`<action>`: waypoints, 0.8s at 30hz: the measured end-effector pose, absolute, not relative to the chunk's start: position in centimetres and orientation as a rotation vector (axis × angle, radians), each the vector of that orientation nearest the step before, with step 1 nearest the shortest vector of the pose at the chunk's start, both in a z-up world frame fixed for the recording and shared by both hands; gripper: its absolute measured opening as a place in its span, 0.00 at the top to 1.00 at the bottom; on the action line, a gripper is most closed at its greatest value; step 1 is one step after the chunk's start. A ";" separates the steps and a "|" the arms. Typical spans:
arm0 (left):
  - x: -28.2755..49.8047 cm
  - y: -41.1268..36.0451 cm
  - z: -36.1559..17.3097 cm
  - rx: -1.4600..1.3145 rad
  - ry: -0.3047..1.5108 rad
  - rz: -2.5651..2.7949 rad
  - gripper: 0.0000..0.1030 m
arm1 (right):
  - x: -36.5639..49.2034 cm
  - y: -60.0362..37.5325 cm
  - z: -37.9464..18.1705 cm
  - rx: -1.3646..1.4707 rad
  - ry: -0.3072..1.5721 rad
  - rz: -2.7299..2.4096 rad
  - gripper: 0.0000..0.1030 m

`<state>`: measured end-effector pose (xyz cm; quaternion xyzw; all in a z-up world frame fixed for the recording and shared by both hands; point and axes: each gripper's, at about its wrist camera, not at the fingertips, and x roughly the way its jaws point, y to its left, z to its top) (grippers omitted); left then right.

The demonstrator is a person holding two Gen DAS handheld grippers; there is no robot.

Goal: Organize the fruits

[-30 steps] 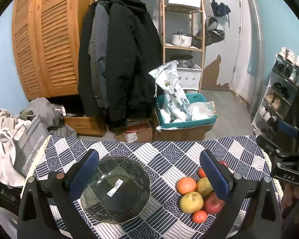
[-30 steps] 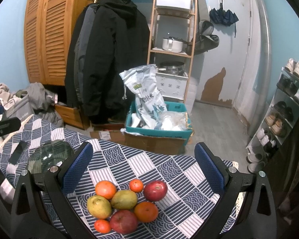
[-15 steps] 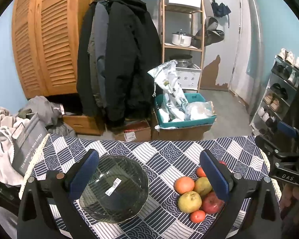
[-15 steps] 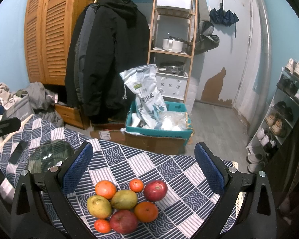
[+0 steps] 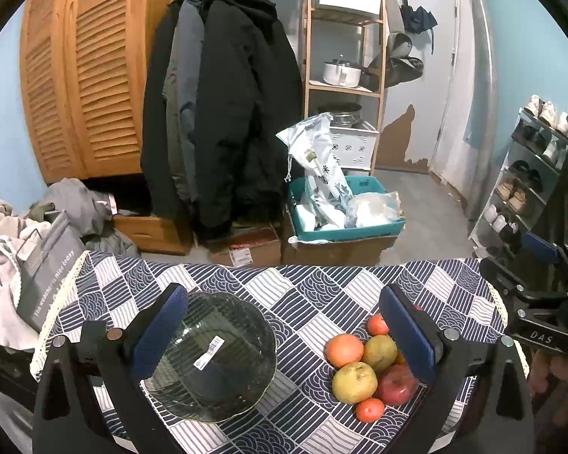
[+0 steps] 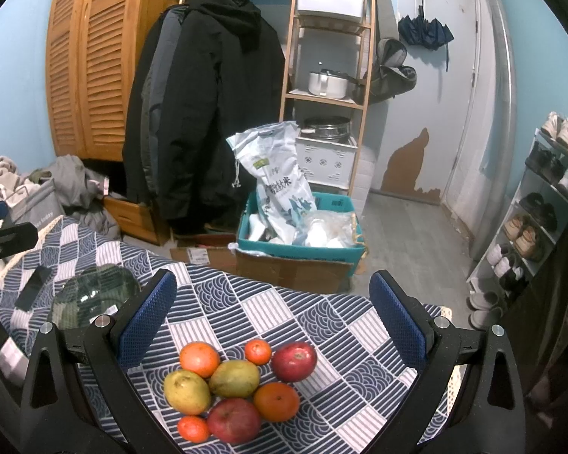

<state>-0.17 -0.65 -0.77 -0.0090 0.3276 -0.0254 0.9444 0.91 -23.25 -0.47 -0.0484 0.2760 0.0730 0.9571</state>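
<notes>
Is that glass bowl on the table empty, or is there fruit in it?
Empty. The glass bowl shows only a label sticker; all the fruit lies piled on the tablecloth beside it.

A blue-and-white patterned tablecloth [image 6: 284, 314] is spread across the lower frame. At 12 o'clock, dark coats [image 6: 208, 106] are hung on a rail, w/ louvred wooden doors [image 6: 91, 60] at 10 o'clock. A white rice sack [image 6: 276, 178] is stood in a teal crate [image 6: 303, 253] atop cardboard, centre. A wooden shelf unit w/ a white pot [image 6: 327, 83] is seen behind. Shoe rack [image 6: 541, 204] at 3 o'clock; piled laundry [image 5: 3, 234] at 9 o'clock.
</notes>
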 end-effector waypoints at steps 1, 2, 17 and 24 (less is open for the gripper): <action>-0.2 -0.7 -0.8 -0.019 0.668 -0.052 0.01 | 0.9 -23.2 -0.5 -0.099 0.560 0.148 0.03; -0.2 -0.7 -0.8 -0.020 0.667 -0.051 0.01 | 0.9 -23.3 -0.5 -0.099 0.560 0.148 0.03; -0.1 -0.6 -0.7 -0.020 0.670 -0.052 0.01 | 0.9 -23.2 -0.5 -0.100 0.561 0.148 0.03; -0.1 -0.6 -0.7 -0.020 0.670 -0.052 0.01 | 0.9 -23.1 -0.6 -0.100 0.562 0.147 0.03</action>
